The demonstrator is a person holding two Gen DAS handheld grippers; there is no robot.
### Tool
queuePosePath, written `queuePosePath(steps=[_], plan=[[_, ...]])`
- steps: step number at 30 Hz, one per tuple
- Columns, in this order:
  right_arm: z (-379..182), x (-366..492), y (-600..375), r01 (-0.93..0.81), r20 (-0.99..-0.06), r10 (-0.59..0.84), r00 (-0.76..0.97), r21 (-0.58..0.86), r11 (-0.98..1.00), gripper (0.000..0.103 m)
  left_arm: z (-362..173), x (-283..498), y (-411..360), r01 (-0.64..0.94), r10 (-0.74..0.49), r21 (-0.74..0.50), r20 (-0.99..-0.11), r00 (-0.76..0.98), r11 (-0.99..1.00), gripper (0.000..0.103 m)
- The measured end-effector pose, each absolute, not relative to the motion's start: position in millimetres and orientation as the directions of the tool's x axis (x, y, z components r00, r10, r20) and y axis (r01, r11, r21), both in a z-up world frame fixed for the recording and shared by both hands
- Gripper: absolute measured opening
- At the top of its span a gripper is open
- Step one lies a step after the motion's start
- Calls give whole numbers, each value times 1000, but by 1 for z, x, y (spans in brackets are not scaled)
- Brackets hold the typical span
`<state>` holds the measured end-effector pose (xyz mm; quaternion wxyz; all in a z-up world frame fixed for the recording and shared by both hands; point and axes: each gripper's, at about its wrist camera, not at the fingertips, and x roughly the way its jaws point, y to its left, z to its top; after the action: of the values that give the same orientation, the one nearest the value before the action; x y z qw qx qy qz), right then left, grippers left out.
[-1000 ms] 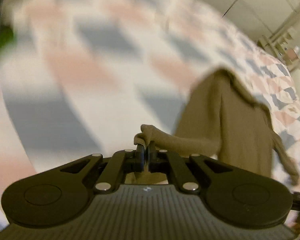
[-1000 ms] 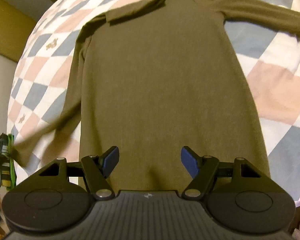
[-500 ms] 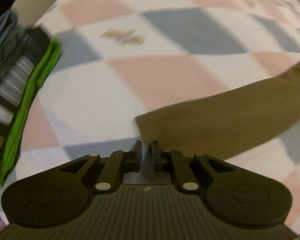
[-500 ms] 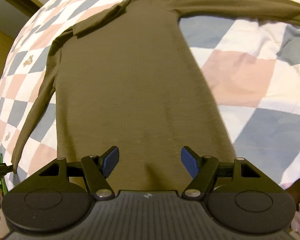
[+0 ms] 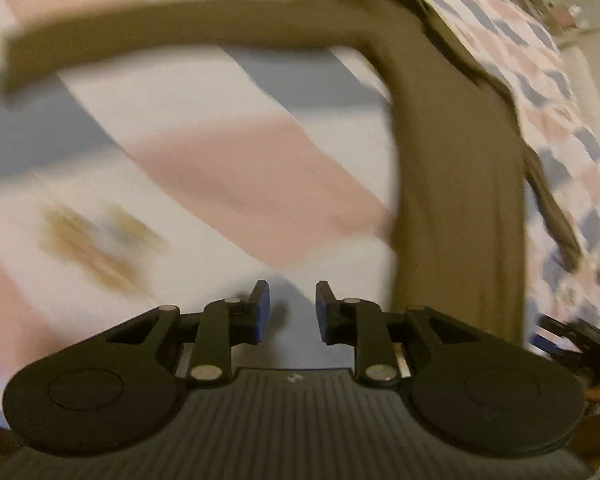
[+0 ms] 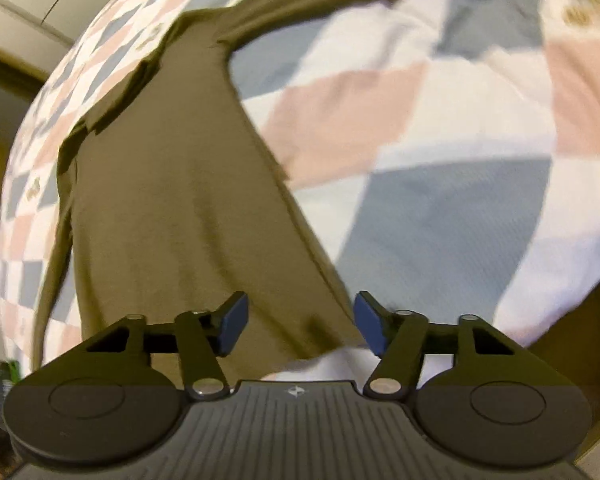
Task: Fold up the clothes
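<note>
Olive-brown knit, a long-sleeved top (image 6: 172, 200) lies spread flat on the checked quilt (image 6: 440, 200), its long axis running from the near hem up to the far collar, sleeves stretched out to either side. The right gripper (image 6: 300, 322) hovers just over the hem's right corner, jaws wide apart and empty, and is the nearer one. The left gripper (image 5: 288, 312), jaws apart with nothing between them, sits over bare quilt, the top (image 5: 460, 180) to its right, one sleeve reaching far left. Nothing lies on the garment.
</note>
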<state>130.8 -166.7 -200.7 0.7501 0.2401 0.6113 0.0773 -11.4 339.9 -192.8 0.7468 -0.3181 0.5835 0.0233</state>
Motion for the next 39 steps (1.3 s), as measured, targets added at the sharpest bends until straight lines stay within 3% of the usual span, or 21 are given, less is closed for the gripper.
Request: queuePosePath(steps=[3, 9, 10, 11, 12, 13, 14, 19, 24, 26, 28, 29, 31, 33, 34, 35, 39], plan=[[-211, 124, -187, 216, -867, 433, 246, 484, 848, 57, -199, -17, 318, -443, -369, -494, -865, 340, 748, 25], [-214, 130, -208, 212, -866, 438, 241, 487, 847, 57, -213, -15, 316, -518, -417, -598, -800, 430, 612, 47], [-214, 132, -211, 206, -867, 437, 239, 485, 850, 50, -226, 0, 319, -532, -427, -603, -798, 426, 595, 49], [-213, 134, -213, 201, -869, 435, 237, 482, 853, 17, -234, 4, 317, -542, -437, -603, -798, 416, 586, 48], [-213, 137, -215, 195, -870, 434, 235, 479, 856, 6, -241, 6, 315, -551, -446, -602, -798, 405, 577, 46], [-212, 139, -218, 189, -871, 432, 233, 476, 859, 4, -244, 9, 311, -551, -441, -596, -803, 402, 584, 28], [-212, 141, -220, 184, -872, 430, 232, 474, 861, 4, -241, 12, 306, -536, -446, -601, -799, 403, 593, 3], [-209, 152, -231, 155, -879, 422, 223, 459, 875, 2, -189, 17, 278, -327, -432, -586, -789, 436, 741, 9], [-217, 162, -227, 128, -890, 414, 192, 441, 888, 7, -202, 6, 289, -415, -336, -459, -880, 337, 786, 19], [-225, 163, -218, 121, -899, 400, 180, 423, 898, 33, -207, 6, 294, -444, -381, -522, -847, 370, 728, 45], [-230, 161, -215, 138, -894, 404, 192, 432, 891, 49, -210, 6, 293, -450, -395, -548, -831, 391, 705, 66], [-232, 160, -215, 145, -890, 408, 203, 440, 886, 54, -215, 9, 290, -452, -389, -538, -838, 383, 712, 66], [-239, 158, -217, 169, -890, 409, 201, 443, 880, 55, -227, 17, 282, -462, -377, -504, -860, 344, 730, 60], [-246, 158, -217, 183, -895, 402, 194, 435, 881, 48, -234, 26, 270, -434, -369, -476, -876, 311, 765, 30], [-249, 158, -217, 188, -896, 401, 192, 434, 881, 22, -236, 28, 264, -410, -369, -461, -884, 286, 787, 0], [-251, 158, -219, 196, -890, 415, 186, 448, 872, 4, -233, 29, 260, -381, -361, -448, -889, 281, 809, 1], [-229, 154, -225, 138, -862, 468, 197, 497, 857, 4, -206, 18, 260, -312, -325, -423, -890, 320, 851, 1]])
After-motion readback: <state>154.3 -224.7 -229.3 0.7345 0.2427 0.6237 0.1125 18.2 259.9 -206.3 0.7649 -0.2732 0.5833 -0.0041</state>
